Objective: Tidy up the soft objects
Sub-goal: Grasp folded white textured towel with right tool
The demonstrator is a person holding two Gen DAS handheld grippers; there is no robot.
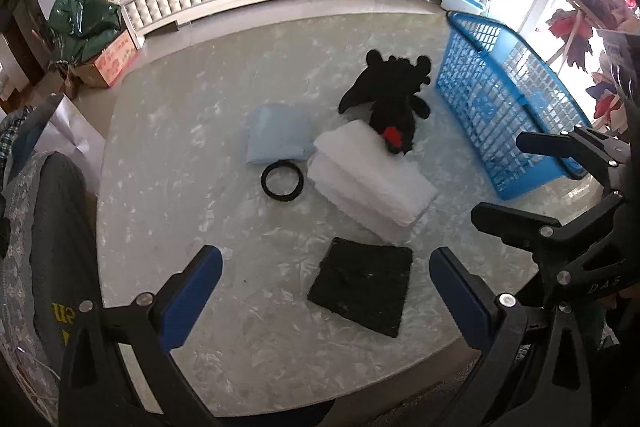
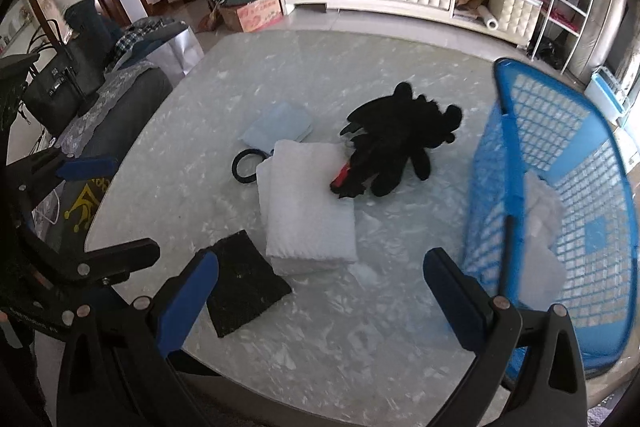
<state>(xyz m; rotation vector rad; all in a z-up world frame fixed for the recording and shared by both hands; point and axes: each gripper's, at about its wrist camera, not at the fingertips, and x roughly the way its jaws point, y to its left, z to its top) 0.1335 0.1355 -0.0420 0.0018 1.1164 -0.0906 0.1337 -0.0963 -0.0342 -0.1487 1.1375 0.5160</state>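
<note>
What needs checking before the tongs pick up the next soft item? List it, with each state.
1. Left tongs open, empty: ok.
2. Right tongs open, empty: ok.
3. Black cloth lies flat, nearest, nothing on it: ok.
4. Blue basket has room, one white item inside: ok.
5. White towel free to lift: not ok, the black plush toy overlaps its corner.
6. Basket stable: cannot tell.
</note>
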